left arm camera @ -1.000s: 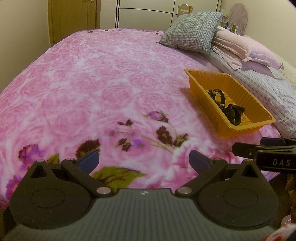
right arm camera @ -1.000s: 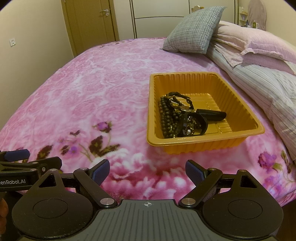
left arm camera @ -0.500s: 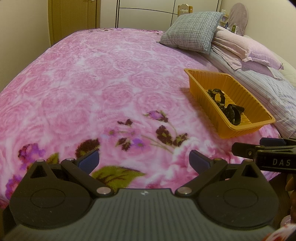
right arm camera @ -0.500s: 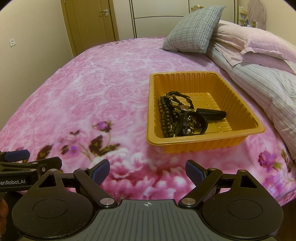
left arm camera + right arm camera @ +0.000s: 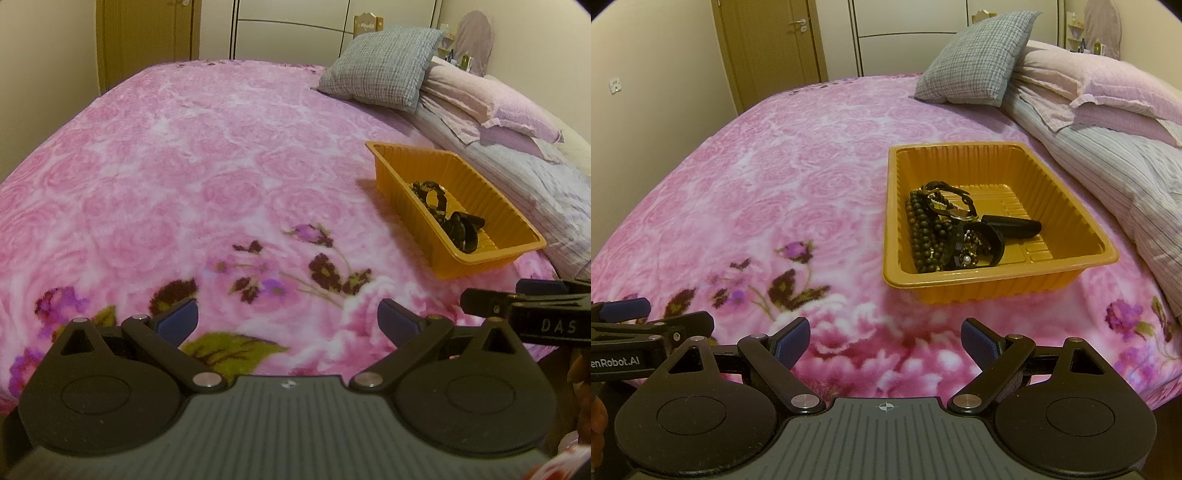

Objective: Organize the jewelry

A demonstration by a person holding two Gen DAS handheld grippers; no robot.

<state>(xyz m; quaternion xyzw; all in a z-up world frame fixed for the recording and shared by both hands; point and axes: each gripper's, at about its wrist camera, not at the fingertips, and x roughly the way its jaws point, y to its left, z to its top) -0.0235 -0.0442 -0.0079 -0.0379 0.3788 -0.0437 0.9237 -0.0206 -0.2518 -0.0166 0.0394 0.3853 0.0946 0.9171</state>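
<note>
Near tray (image 5: 999,286): right tool (image 5: 885,341) wide open, empty; left tool (image 5: 287,322) likewise.
Inside tray: tangled jewelry (image 5: 951,230).
Grip: pinch one strand, lift slowly.

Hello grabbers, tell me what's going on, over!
Left gripper and right gripper: jaws open, empty, over the pink blanket. Jewelry heaped in the orange tray, untouched. Nothing in the way.

Right tool (image 5: 885,341) hangs wide open over the pink bed (image 5: 775,192), orange tray (image 5: 997,286) ahead holding beads (image 5: 923,236), maybe bracelets.
</note>
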